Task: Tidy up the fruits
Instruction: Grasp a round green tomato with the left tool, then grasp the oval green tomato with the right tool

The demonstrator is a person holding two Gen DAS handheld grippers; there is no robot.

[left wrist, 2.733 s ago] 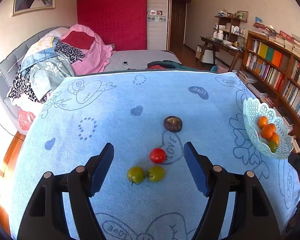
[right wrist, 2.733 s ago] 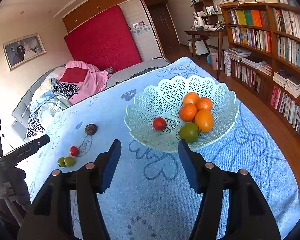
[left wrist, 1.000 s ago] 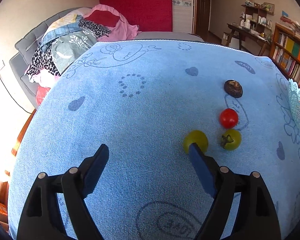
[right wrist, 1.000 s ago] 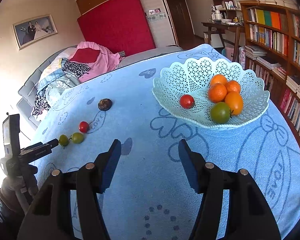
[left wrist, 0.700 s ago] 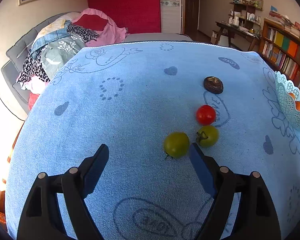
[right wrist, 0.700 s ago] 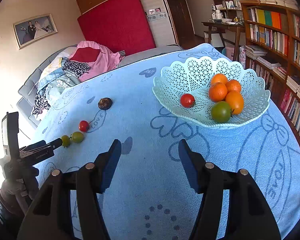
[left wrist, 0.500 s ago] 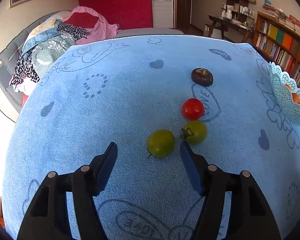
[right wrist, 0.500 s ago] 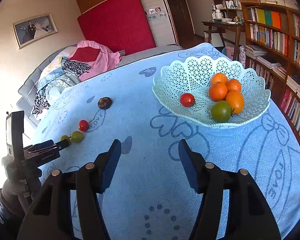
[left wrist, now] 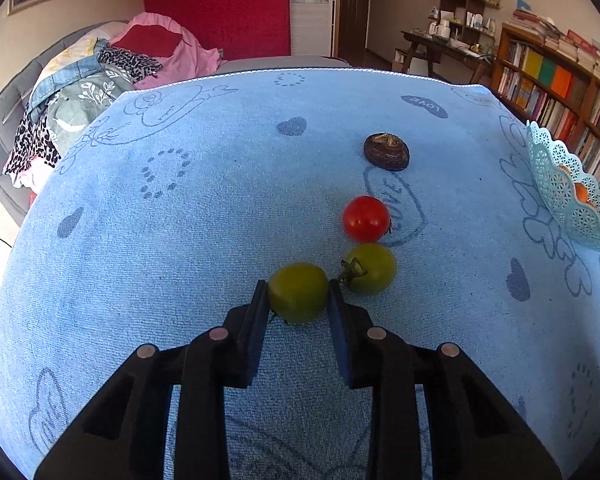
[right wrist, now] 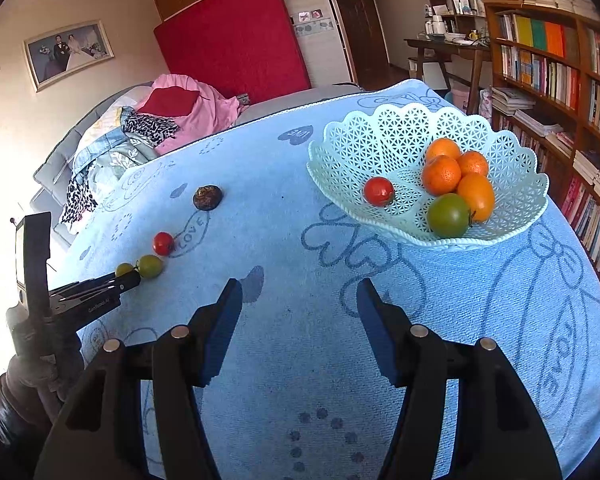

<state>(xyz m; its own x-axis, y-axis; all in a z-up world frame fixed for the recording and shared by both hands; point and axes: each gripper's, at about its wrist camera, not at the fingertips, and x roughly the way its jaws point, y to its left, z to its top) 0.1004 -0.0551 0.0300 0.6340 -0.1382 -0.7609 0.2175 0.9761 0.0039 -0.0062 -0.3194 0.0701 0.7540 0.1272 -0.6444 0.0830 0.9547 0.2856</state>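
The left gripper [left wrist: 298, 300] has just closed on a green tomato [left wrist: 298, 297] resting on the blue tablecloth [left wrist: 180, 220]; the right gripper [right wrist: 300, 312] hangs half-open, empty; three fruits wait beside; six fill the lattice basket [right wrist: 380, 140]; the cloth reads "LOVE", the left gripper's arm "GenRobot.AI".

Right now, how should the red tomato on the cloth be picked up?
Grip the red tomato across its round middle, coming down from above and from the near side. It sits apart from the green tomato and dark fruit, leaving both flanks free.
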